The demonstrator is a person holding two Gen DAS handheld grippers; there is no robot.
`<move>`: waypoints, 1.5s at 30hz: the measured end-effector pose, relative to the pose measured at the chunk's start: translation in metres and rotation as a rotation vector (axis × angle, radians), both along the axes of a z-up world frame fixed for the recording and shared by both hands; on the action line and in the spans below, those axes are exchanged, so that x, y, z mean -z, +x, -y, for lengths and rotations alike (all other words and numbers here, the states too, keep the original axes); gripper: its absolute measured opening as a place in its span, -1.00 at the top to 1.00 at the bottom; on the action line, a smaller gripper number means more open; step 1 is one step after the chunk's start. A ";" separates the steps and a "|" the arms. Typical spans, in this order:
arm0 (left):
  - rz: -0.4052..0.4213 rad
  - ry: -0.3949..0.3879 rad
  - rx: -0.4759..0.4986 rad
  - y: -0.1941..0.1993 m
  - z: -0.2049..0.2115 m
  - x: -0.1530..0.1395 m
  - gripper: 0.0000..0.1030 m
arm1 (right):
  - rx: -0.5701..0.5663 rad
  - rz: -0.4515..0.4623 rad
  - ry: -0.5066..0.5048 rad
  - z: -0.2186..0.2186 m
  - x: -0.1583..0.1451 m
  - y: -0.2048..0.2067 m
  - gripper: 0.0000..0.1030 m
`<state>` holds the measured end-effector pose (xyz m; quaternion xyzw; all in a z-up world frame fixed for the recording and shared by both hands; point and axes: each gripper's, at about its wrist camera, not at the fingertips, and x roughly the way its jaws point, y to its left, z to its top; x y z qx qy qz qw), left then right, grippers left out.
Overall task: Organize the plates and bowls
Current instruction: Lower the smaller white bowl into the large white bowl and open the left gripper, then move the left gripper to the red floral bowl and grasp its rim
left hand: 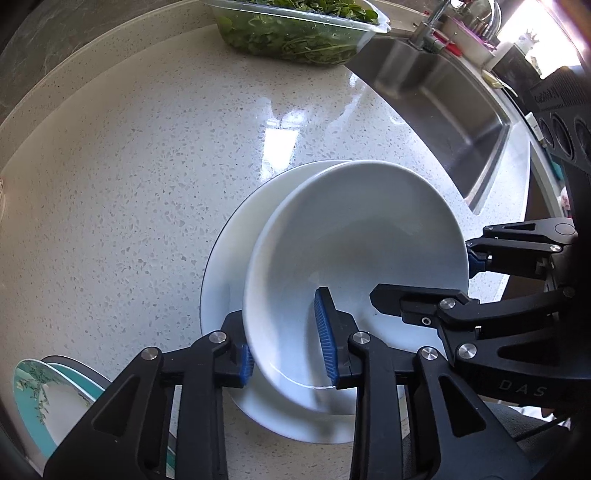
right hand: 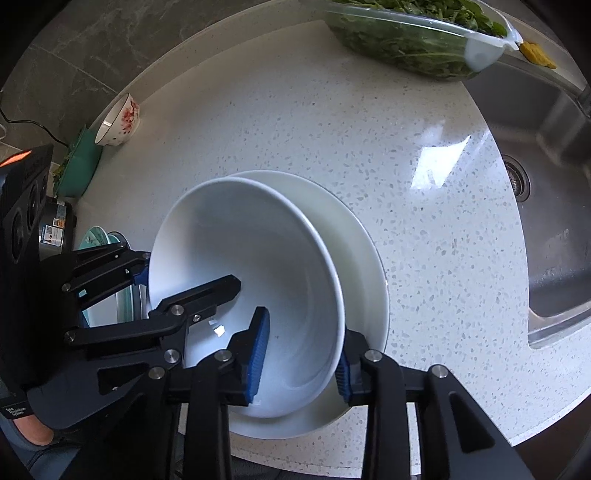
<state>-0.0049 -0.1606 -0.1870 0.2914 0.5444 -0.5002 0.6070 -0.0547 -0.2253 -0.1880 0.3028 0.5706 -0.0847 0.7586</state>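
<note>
A white bowl [left hand: 354,240] [right hand: 251,240] rests tilted on a white plate [left hand: 229,258] [right hand: 362,251] on the speckled counter. My left gripper [left hand: 286,352] straddles the bowl's near rim: one blue pad lies outside the wall, the other stands inside, clear of it, so the jaws are open. On the opposite rim my right gripper [right hand: 301,363] straddles the wall the same way, open, its inner pad apart from the wall. Each gripper shows in the other's view: the right gripper [left hand: 424,277] and the left gripper [right hand: 190,275].
A clear container of greens [left hand: 295,33] [right hand: 417,44] stands at the back beside a steel sink [left hand: 443,99] [right hand: 554,221]. Teal patterned plates [left hand: 40,391] [right hand: 96,236] lie to the left. A floral bowl [right hand: 118,120] sits by the wall.
</note>
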 end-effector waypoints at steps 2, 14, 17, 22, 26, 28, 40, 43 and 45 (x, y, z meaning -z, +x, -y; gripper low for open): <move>-0.001 -0.004 0.000 0.000 0.001 0.000 0.46 | 0.000 -0.005 -0.013 -0.001 -0.003 -0.001 0.31; -0.036 -0.044 -0.018 0.002 -0.008 -0.005 0.15 | 0.027 0.025 -0.009 0.010 -0.016 -0.005 0.12; -0.054 -0.060 -0.011 0.001 -0.009 -0.009 -0.10 | 0.037 0.037 0.018 0.013 -0.018 -0.010 0.08; -0.028 -0.088 0.001 -0.003 -0.011 -0.022 -0.57 | 0.044 0.056 0.033 0.017 -0.029 -0.020 -0.03; -0.049 -0.113 -0.024 0.004 -0.017 -0.039 -0.85 | 0.067 0.102 0.057 0.030 -0.048 -0.030 -0.30; -0.055 -0.134 -0.025 0.008 -0.021 -0.052 -0.90 | 0.081 0.139 0.075 0.038 -0.060 -0.035 -0.43; 0.052 -0.297 -0.415 0.220 -0.131 -0.118 -0.99 | 0.050 0.502 0.310 0.063 -0.121 0.075 -1.00; 0.049 -0.269 -0.601 0.298 -0.166 -0.107 -0.99 | -0.017 0.503 0.326 0.045 -0.125 0.135 -1.00; 0.074 -0.241 -0.668 0.335 -0.174 -0.096 -0.99 | -0.078 0.503 0.334 0.030 -0.124 0.183 -0.99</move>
